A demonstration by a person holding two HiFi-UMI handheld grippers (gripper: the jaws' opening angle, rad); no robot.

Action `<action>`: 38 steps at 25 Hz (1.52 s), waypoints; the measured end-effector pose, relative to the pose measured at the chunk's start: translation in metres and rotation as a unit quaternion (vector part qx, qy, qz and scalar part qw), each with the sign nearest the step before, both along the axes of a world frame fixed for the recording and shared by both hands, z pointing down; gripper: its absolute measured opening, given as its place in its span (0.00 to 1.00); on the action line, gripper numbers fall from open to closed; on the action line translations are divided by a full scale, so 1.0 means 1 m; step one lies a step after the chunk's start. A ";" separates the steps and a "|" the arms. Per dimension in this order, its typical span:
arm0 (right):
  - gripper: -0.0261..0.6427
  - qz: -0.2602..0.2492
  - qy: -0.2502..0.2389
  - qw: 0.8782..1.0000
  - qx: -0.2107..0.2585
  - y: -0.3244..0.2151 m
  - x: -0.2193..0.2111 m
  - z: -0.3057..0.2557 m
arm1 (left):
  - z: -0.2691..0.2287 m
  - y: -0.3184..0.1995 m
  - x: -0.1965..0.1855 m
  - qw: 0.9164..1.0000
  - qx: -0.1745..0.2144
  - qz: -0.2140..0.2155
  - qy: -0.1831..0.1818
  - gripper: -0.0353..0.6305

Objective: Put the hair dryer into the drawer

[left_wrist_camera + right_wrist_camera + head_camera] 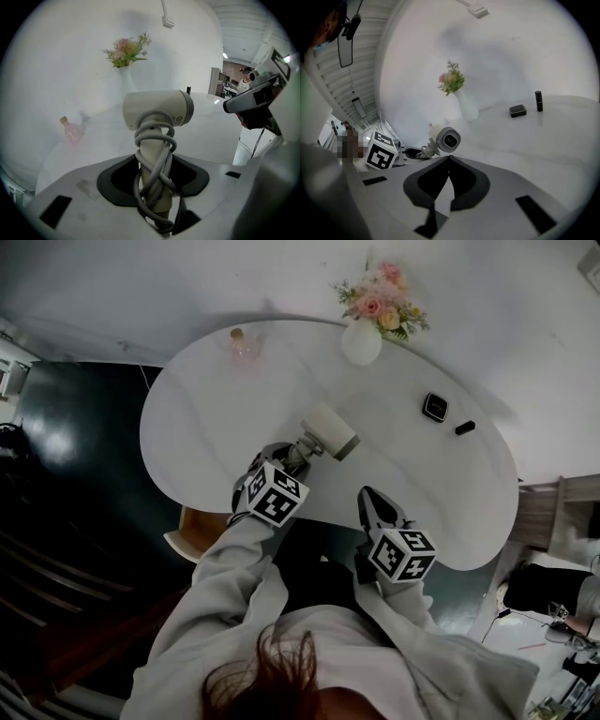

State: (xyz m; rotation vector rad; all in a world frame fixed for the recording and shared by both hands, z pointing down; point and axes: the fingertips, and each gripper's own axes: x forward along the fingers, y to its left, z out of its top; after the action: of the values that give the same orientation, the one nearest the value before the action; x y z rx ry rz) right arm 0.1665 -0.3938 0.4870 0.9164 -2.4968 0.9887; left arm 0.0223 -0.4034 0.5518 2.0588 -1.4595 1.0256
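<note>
A cream hair dryer (328, 432) with its cord wound round the handle hangs above the white table (216, 418). My left gripper (295, 457) is shut on the handle, with the dryer's head pointing away to the right. In the left gripper view the wrapped handle (153, 159) stands upright between the jaws of my left gripper (153, 177), under the barrel (159, 108). My right gripper (367, 495) hovers at the table's near edge, to the right of the dryer, jaws together and empty. From the right gripper (449, 158), the dryer's nozzle (446, 139) faces the camera. An open wooden drawer (192, 532) shows under the table's near-left edge.
A white vase of flowers (362, 338) and a small pink bottle (242, 345) stand at the table's far side. A small black box (434, 407) and a black tube (465, 427) lie to the right. A white wall rises behind the table. My sleeves fill the foreground.
</note>
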 end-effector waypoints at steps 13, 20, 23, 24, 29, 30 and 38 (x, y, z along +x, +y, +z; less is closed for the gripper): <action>0.11 0.011 -0.011 1.000 0.022 0.048 0.018 -0.011 | -0.008 0.073 -0.001 0.999 0.008 -0.040 0.006 0.35; 0.11 0.005 -0.021 0.999 0.034 0.082 0.021 -0.016 | -0.010 0.120 0.007 0.999 0.013 -0.046 0.010 0.34; 0.11 -0.003 -0.025 0.999 0.037 0.100 0.021 -0.015 | -0.008 0.143 0.007 0.998 0.016 -0.056 0.009 0.35; 0.11 -0.006 -0.025 0.999 0.038 0.106 0.020 -0.014 | -0.007 0.150 0.007 0.998 0.017 -0.060 0.010 0.35; 0.11 -0.028 -0.027 0.998 0.039 0.133 0.017 -0.010 | -0.003 0.186 0.004 0.996 0.021 -0.084 0.011 0.35; 0.11 -0.033 -0.027 0.998 0.039 0.139 0.017 -0.008 | -0.002 0.195 0.003 0.996 0.021 -0.089 0.011 0.35; 0.11 -0.081 -0.032 0.996 0.033 0.173 -0.003 -0.008 | 0.005 0.260 -0.017 0.989 0.005 -0.148 0.008 0.34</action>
State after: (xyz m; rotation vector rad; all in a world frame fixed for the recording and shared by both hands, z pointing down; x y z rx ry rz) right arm 0.1638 -0.2205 0.4788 0.6969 -2.6231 0.9031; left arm 0.0055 -0.1435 0.5572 1.7819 -1.7019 0.8808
